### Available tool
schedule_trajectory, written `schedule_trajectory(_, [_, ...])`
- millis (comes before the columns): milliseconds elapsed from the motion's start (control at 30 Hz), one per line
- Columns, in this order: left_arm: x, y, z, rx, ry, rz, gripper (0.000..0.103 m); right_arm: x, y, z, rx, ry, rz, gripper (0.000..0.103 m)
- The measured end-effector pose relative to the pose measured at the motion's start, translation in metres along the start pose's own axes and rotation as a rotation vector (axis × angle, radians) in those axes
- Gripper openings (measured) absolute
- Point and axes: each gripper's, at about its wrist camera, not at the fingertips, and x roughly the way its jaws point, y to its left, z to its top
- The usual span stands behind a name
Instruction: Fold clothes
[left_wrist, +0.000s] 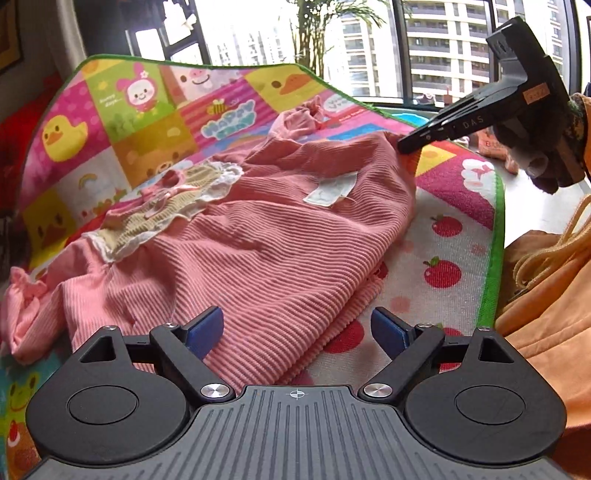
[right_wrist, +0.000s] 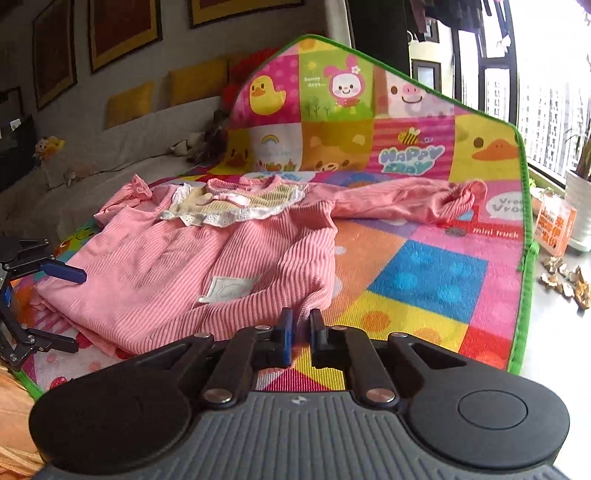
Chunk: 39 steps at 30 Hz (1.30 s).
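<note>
Pink ribbed child's dress (right_wrist: 192, 258) lies on a cartoon play mat (right_wrist: 424, 266), cream lace collar (right_wrist: 236, 206) at the far end, white care label (right_wrist: 225, 288) showing on the body. The hem side looks doubled over, so it reads as partly folded; one sleeve (right_wrist: 406, 201) runs out flat across the mat, the other sleeve (right_wrist: 129, 192) is bunched. Right gripper (right_wrist: 301, 332) has its blue pads nearly together, pinching the dress's near corner, probably to drag or lift that edge. Left gripper (left_wrist: 297, 332) is spread wide, low over the opposite hem, holding nothing, likely placed to catch or pin it.
</note>
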Motion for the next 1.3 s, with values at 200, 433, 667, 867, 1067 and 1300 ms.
schedule_trajectory(200, [-0.015, 0.027, -0.016, -0.067, 0.029, 0.081, 0.091, -0.019, 0.032, 0.021, -0.213, -0.073, -0.038, 0.026])
schedule_trajectory(433, [-0.015, 0.036, -0.01, -0.11, 0.001, 0.071, 0.054, 0.013, 0.117, 0.007, -0.468, 0.021, 0.348, 0.044])
schedule_trajectory(667, [-0.025, 0.049, 0.002, -0.157, -0.046, 0.106, 0.015, 0.057, 0.155, 0.006, -0.572, 0.047, 0.373, 0.033])
schedule_trajectory(867, [-0.06, 0.057, 0.014, -0.187, -0.135, 0.121, 0.014, 0.024, 0.144, 0.024, -0.52, -0.032, 0.41, 0.003])
schedule_trajectory(1067, [-0.117, 0.076, 0.023, -0.247, -0.29, 0.137, 0.059, -0.016, 0.129, 0.028, -0.507, -0.071, 0.475, 0.004])
schedule_trajectory(1300, [-0.088, 0.082, 0.014, -0.287, -0.177, 0.127, 0.074, -0.018, 0.095, 0.031, -0.387, -0.074, 0.339, 0.047])
